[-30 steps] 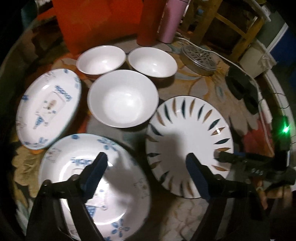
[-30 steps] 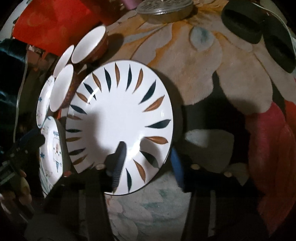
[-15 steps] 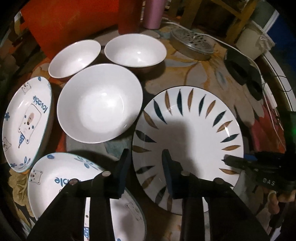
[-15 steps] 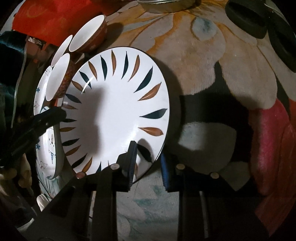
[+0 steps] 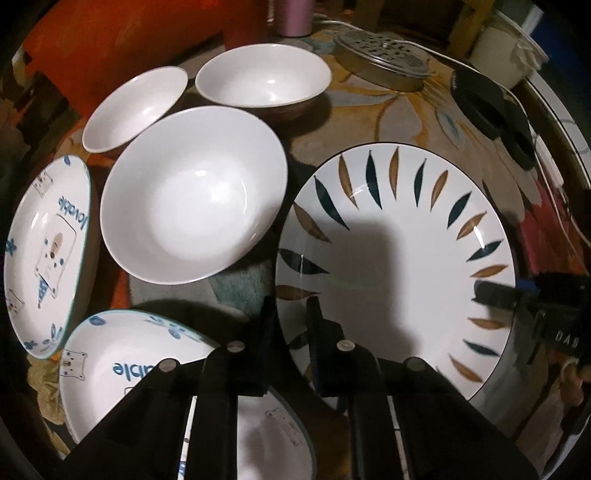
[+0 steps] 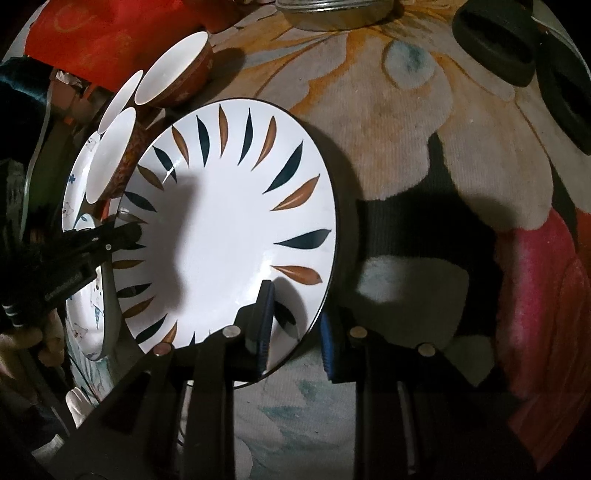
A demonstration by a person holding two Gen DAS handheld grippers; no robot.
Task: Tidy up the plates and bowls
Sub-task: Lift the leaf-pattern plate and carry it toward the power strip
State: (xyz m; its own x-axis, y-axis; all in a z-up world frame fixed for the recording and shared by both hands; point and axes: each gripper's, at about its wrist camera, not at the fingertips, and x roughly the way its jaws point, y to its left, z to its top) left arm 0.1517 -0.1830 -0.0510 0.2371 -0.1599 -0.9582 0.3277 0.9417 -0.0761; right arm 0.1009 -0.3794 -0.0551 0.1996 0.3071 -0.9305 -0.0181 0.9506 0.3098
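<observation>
A white plate with blue and brown leaf marks (image 5: 388, 258) (image 6: 229, 221) lies on the flowered cloth. My left gripper (image 5: 291, 321) is shut on its left rim, and it shows in the right wrist view (image 6: 110, 240) too. My right gripper (image 6: 295, 328) has the plate's near right rim between its pads, jaws closing on it; the left wrist view catches it (image 5: 517, 295) at the plate's right edge. A large white bowl (image 5: 192, 199) sits left of the plate, two smaller bowls (image 5: 133, 107) (image 5: 262, 85) behind. Two bear-print plates (image 5: 48, 251) (image 5: 122, 362) lie at the left.
A perforated metal tin (image 5: 384, 59) stands behind the leaf plate, with two black oval objects (image 5: 491, 107) and a white cable to its right. A pink bottle (image 5: 295, 14) and red cloth (image 5: 110, 37) are at the back. The flowered cloth (image 6: 406, 110) spreads right of the plate.
My left gripper came down from over the bear plate, moved right and closed on the leaf plate's left rim. The right gripper's jaws narrowed onto the plate's rim without moving away.
</observation>
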